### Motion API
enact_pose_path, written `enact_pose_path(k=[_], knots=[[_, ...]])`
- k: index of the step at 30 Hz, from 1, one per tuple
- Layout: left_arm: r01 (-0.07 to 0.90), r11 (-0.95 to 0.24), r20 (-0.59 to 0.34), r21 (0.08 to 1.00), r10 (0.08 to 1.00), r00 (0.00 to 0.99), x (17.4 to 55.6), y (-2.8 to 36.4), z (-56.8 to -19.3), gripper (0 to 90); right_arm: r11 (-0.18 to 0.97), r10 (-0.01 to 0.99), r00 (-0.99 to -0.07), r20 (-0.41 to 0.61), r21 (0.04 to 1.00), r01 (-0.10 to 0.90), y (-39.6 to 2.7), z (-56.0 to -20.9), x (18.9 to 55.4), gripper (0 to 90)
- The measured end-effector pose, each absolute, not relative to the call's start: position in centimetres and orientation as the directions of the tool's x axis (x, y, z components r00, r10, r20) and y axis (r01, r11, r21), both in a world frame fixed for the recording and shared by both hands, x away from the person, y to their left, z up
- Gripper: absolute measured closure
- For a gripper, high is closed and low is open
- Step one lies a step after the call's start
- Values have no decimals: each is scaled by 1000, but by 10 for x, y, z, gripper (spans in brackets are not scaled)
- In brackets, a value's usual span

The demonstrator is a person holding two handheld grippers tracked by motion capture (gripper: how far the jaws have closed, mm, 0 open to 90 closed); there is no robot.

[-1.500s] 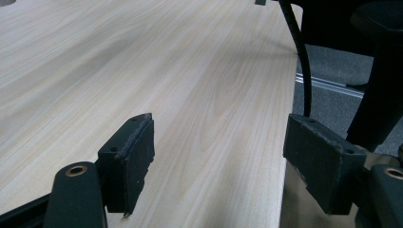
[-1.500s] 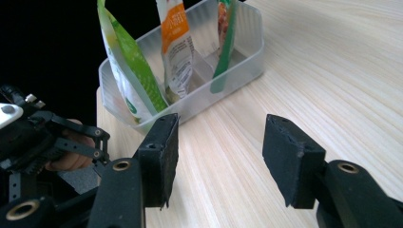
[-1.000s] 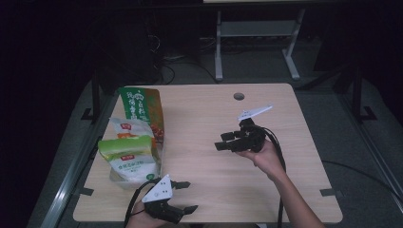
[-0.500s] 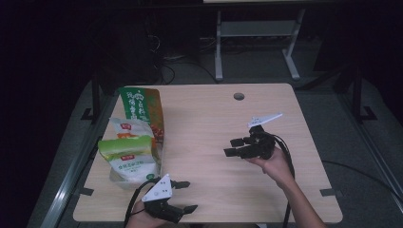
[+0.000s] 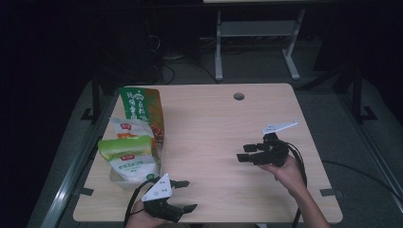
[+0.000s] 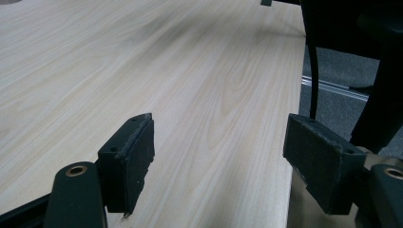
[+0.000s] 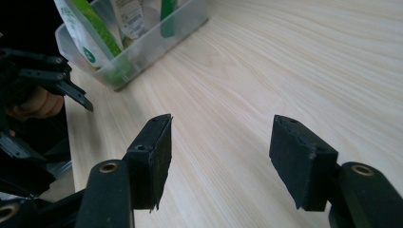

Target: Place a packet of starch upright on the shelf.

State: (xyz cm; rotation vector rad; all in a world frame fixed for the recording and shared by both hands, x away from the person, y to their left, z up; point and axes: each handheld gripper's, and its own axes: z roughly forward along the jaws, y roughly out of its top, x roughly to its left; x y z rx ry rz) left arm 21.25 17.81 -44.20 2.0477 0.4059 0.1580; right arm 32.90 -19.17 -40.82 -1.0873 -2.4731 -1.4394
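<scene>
My left gripper (image 5: 187,195) hovers over the table's near edge, jaws wide open with only bare wood between them (image 6: 218,152). My right gripper (image 5: 244,153) is held over the right part of the wooden table (image 5: 214,118), pointing left, also open and empty (image 7: 221,152). A clear plastic bin (image 7: 142,47) stands at the table's left side with upright snack bags in it: a tall green bag (image 5: 141,111) at the back and a white and light-green bag (image 5: 128,154) in front. The left gripper (image 7: 57,80) appears again far off in the right gripper view.
A round cable hole (image 5: 238,96) sits near the table's far edge. Bare wood lies between the two grippers. Beyond the table stand a metal frame (image 5: 256,33) and dark floor. A black cable (image 6: 312,80) hangs past the table's right edge.
My right gripper has moved nearer to the person and a little to the right, still open. The left gripper and the bags have stayed put.
</scene>
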Motion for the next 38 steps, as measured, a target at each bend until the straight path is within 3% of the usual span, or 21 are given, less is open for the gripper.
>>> enact_pose_path(k=[23,38], knots=[[215,-443,-48,871,358,932,214,181,-441,256,256,581,-689,433,706,660,-231,-440,298,371],[219,-444,-52,869,357,933,214,183,-441,255,256,586,-695,416,718,647,-230,-449,275,338]])
